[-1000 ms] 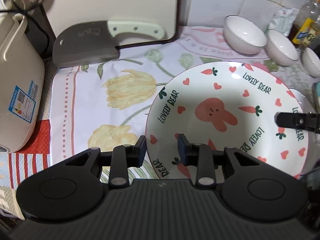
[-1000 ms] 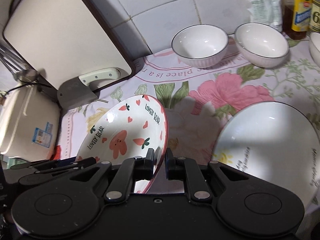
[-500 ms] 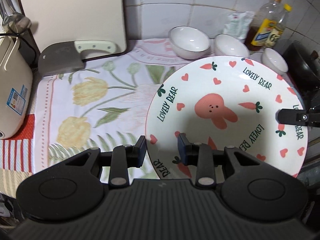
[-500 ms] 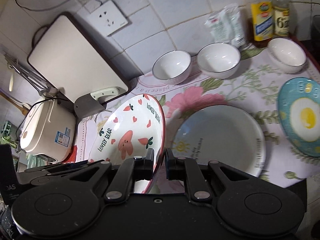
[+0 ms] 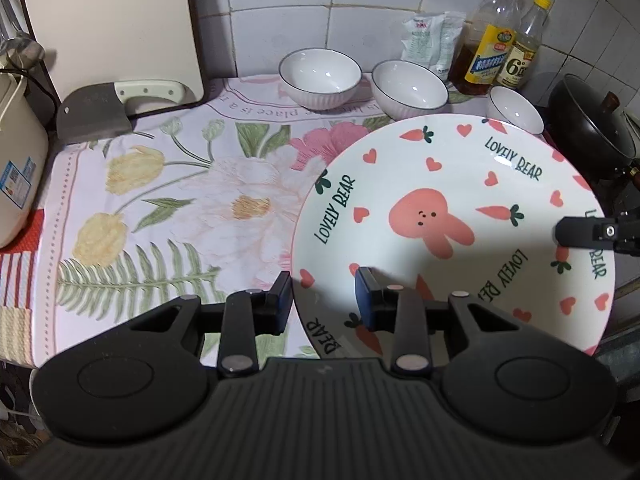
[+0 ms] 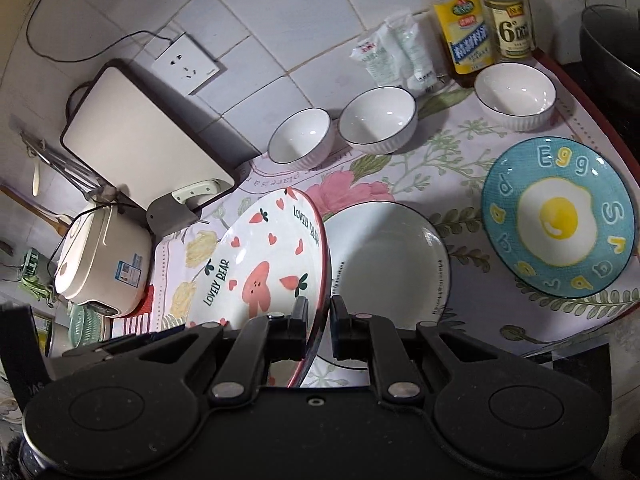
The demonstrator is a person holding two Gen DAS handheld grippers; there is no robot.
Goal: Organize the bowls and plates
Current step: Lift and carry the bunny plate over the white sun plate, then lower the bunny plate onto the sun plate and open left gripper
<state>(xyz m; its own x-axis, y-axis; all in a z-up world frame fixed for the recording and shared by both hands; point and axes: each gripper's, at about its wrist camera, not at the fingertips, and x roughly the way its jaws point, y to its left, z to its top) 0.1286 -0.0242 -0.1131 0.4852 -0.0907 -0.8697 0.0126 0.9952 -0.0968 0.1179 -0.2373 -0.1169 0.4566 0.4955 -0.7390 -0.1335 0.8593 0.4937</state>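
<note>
A white "Lovely Bear" plate [image 5: 452, 236] with a pink rabbit, hearts and carrots is held above the counter by both grippers. My left gripper [image 5: 324, 300] straddles its near left rim, one finger on each face. My right gripper [image 6: 319, 318] is shut on its opposite rim, where the plate [image 6: 264, 264] stands tilted on edge; its finger shows in the left wrist view [image 5: 580, 232]. Below lie a plain white plate [image 6: 392, 264] and a blue egg plate [image 6: 558, 218]. Three white bowls [image 6: 300, 138] [image 6: 380, 120] [image 6: 516, 94] stand at the back.
A cleaver [image 5: 92, 110] and a cutting board [image 5: 112, 28] lean at the back left beside a beige cooker [image 5: 16, 168]. Oil bottles [image 5: 494, 56] and a packet [image 5: 430, 40] stand against the tiled wall. A dark wok [image 5: 592, 136] sits at the right.
Both grippers have risen and pulled back with the bear plate; much more of the counter, the bowls and the egg plate has come into view.
</note>
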